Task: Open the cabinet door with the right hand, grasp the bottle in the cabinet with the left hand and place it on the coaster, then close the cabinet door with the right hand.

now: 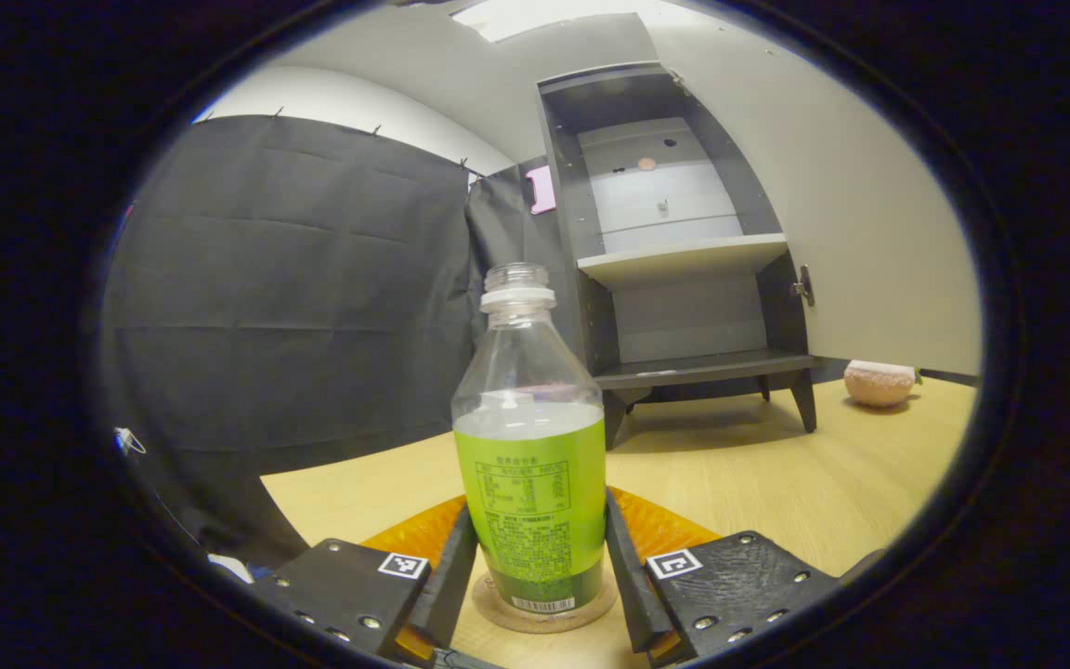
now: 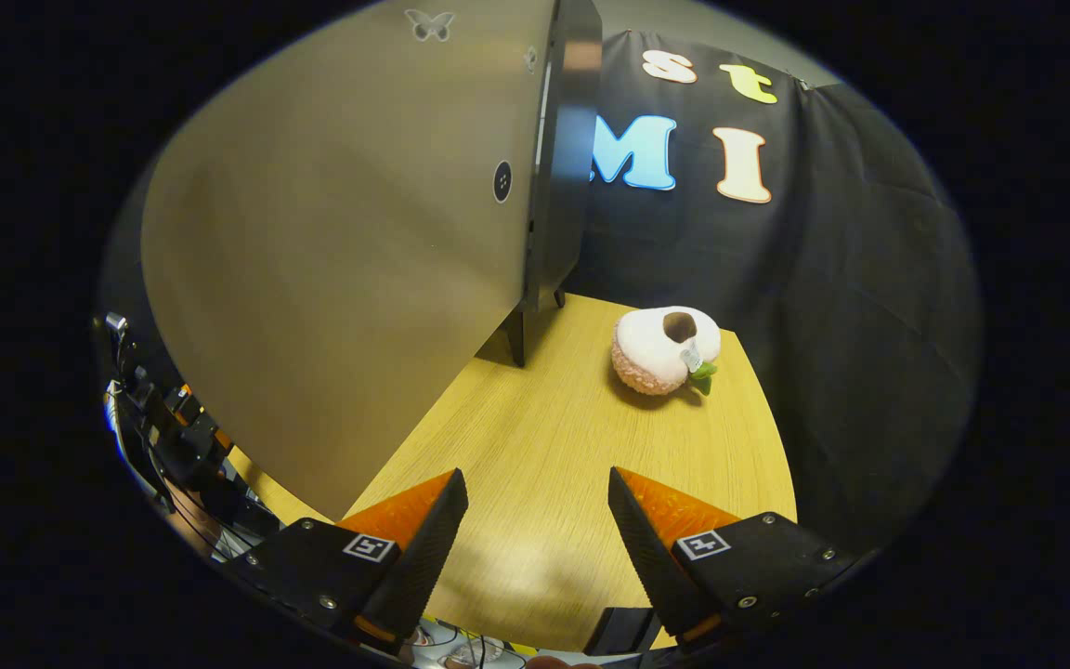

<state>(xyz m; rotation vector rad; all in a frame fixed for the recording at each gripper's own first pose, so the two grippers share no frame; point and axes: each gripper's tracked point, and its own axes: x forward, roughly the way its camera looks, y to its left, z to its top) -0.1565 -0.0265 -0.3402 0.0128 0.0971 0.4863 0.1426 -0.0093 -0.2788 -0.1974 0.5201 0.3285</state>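
A clear bottle (image 1: 535, 465) with a green label and no cap stands upright on a round cork coaster (image 1: 544, 618) on the wooden table. My left gripper (image 1: 541, 506) is shut on the bottle, one finger pressed against each side of the label. Behind it the dark cabinet (image 1: 674, 260) stands open with bare shelves, its pale door (image 1: 860, 214) swung out to the right. In the right gripper view my right gripper (image 2: 536, 476) hangs open over the table, holding nothing. It sits just right of the open door (image 2: 358, 242), whose round knob (image 2: 502, 181) is up ahead.
A pink and white plush toy (image 2: 665, 351) lies on the table (image 2: 535, 418) past the door, also seen as the plush toy (image 1: 879, 383) right of the cabinet legs. Black cloth walls close in the table. Cables and gear (image 2: 163, 437) show at the left.
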